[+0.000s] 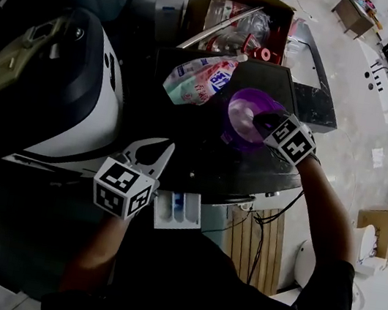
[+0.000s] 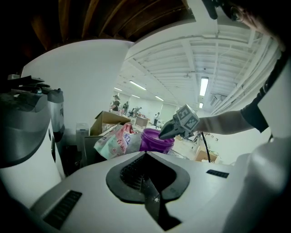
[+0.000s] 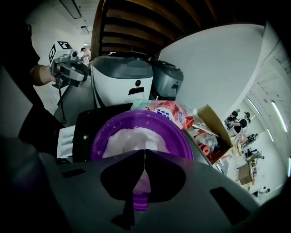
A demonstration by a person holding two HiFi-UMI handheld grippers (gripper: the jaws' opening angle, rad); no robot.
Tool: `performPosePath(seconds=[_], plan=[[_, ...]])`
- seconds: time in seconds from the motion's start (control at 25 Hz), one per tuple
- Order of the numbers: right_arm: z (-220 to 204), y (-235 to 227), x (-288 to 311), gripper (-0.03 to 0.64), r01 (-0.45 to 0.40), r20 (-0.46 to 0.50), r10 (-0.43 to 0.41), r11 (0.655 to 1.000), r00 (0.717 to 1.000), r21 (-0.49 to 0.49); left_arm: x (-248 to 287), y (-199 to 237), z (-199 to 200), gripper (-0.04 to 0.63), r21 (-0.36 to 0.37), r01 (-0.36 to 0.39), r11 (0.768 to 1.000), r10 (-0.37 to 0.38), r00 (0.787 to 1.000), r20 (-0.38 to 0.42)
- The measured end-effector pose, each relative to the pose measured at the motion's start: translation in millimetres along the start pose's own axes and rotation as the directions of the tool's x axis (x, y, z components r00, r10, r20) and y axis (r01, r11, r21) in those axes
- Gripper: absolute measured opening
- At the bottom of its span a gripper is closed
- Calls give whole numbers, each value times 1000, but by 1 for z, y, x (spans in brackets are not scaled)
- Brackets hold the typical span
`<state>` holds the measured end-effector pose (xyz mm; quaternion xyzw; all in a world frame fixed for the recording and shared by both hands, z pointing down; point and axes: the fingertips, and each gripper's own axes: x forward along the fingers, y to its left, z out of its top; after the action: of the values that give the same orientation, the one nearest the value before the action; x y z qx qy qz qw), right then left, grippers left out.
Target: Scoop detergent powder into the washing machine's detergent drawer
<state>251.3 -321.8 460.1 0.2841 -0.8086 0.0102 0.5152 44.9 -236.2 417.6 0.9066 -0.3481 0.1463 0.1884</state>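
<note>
- One black-topped washing machine (image 1: pixel 250 175) holds the purple tub (image 3: pixel 97 144) on its top.
- Behind the tub sits a cardboard box (image 1: pixel 239 6). A detergent bag (image 1: pixel 196 80) lies just beside the tub.
- White powder (image 3: pixel 129 139) fills the tub.
- From the tub, the drawer (image 1: pixel 177 211) lies toward the person and to the left, well apart. It sticks out of the machine's front, long side pointing at the person.
- Left gripper (image 2: pixel 145 154) hangs just beside the drawer, far from the tub. Its jaws are pressed together with nothing in them.
- Right gripper (image 3: pixel 142 154) is over the tub, jaws clenched on what looks like a purple scoop (image 3: pixel 139 200).
- I think the scoop must go back and left to the drawer.
</note>
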Motion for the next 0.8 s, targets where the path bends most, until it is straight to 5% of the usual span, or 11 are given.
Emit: performPosePath(seconds=[0.4,0.8], plan=[[2,14,-1,20,-84,-42,82,996,996,-43,-8,1,-9,9,-32,-12,999,12,1000,5],[2,21,-1,20,-143,-31,144,989,989,48,-13,-3,-13,9,-45,-6,999,6,1000,13]])
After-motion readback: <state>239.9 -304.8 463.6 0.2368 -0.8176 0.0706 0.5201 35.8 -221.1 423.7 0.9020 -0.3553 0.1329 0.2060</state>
